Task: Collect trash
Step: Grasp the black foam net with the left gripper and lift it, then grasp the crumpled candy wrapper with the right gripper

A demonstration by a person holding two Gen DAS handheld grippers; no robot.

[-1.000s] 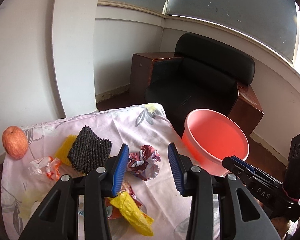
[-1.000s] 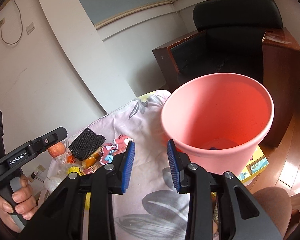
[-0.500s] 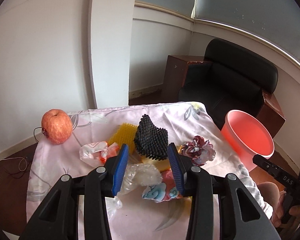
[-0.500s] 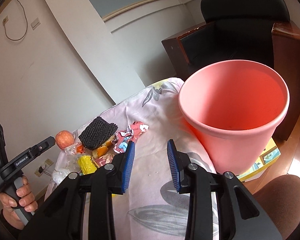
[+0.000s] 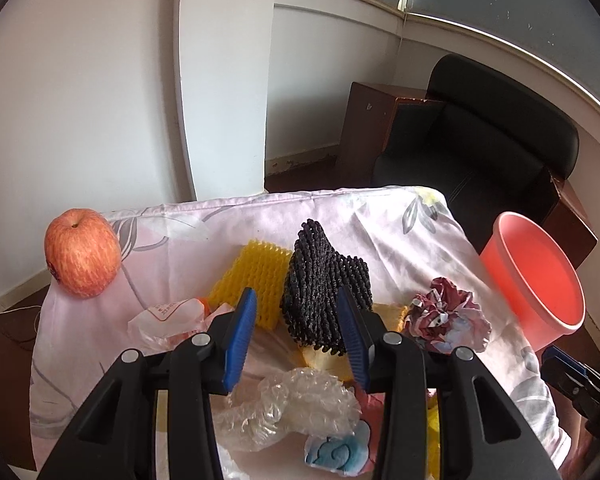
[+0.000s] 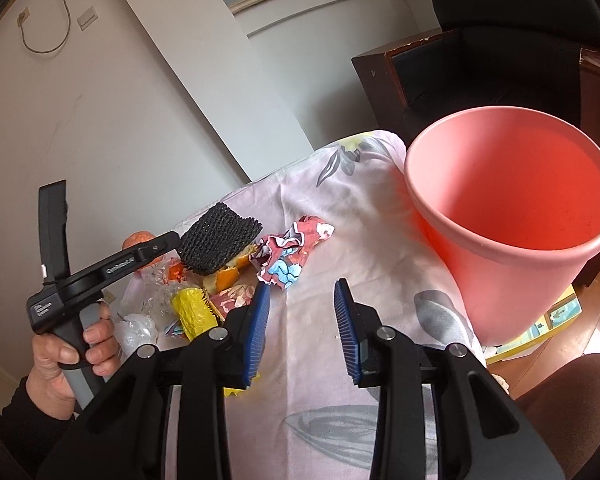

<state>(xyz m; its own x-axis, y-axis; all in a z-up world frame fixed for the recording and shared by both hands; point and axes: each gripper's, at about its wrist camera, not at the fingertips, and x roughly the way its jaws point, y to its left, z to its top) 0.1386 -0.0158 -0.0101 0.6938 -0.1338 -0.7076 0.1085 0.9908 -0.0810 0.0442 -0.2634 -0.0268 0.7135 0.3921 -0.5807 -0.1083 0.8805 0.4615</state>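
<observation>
A pile of trash lies on the pink floral cloth point(image 5: 380, 216): a black foam net point(image 5: 324, 276), a yellow foam net point(image 5: 260, 272), a crumpled red wrapper point(image 5: 448, 316), clear plastic wrap point(image 5: 300, 404) and a white wrapper point(image 5: 164, 316). My left gripper point(image 5: 296, 336) is open and empty, just in front of the black net. My right gripper point(image 6: 300, 328) is open and empty over the cloth, with the crumpled wrapper point(image 6: 288, 252) ahead of it. The pink bin point(image 6: 512, 216) stands at the table's right edge.
A red apple point(image 5: 82, 256) sits at the cloth's far left corner. A black armchair point(image 5: 480, 128) and a brown side table point(image 5: 364, 128) stand behind the table. A yellow wrapper point(image 6: 192, 312) and orange peel point(image 6: 224, 276) lie in the pile.
My left gripper has swung left from the bin side and closed in on the black net. My right gripper has drawn back a little from the bin. Both stay open.
</observation>
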